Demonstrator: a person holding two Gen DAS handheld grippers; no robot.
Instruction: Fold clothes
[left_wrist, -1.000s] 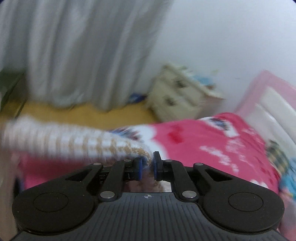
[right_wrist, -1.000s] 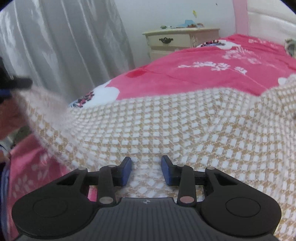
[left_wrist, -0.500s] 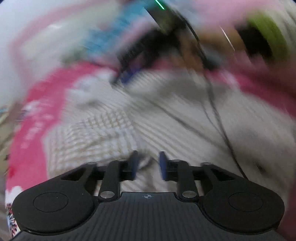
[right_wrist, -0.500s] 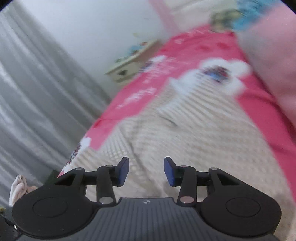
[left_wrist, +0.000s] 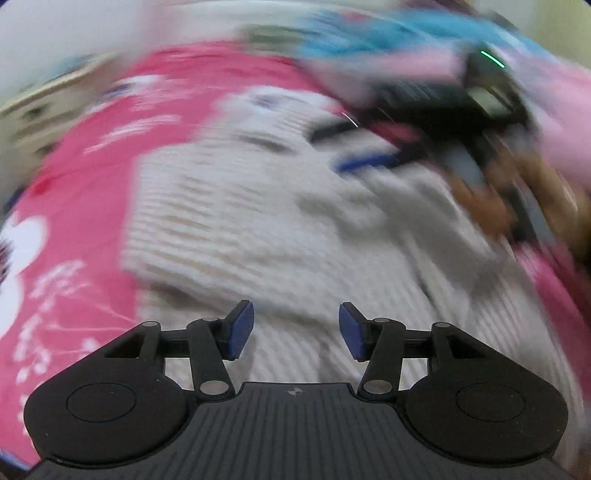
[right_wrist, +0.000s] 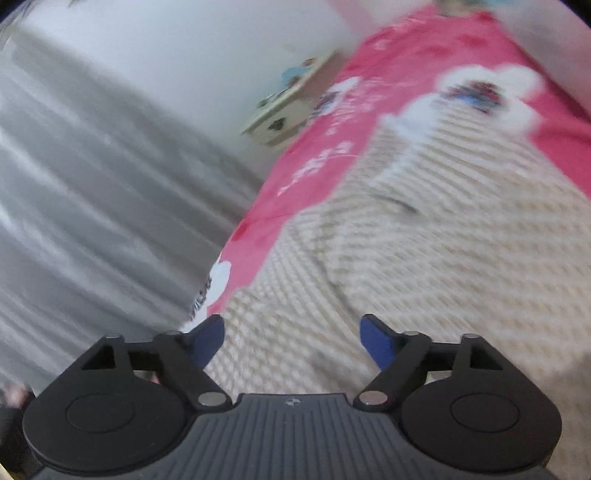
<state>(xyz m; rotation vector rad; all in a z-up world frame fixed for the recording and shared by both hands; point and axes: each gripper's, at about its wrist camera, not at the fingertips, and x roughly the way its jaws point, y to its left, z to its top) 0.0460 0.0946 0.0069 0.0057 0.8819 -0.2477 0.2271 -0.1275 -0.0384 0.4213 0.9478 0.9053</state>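
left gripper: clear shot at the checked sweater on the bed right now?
Probably yes. The left gripper hangs just over the checked sweater, jaws opening, nothing between them, and no obstacle below. The right gripper is over the far side, out of its way.

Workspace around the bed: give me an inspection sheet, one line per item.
Surface: bed with a pink printed bedspread.
Job's things: cream-and-tan checked knit garment lying spread on the bedspread, partly folded over itself.
Clutter: blurred blue and pink fabrics at the bed's far end.
Grippers: left hand-held gripper opening, nothing between its pads; right hand-held gripper opening wide, empty, over the garment.
Cables: nothing seen.
Surroundings: grey curtain, white wall, cream nightstand.
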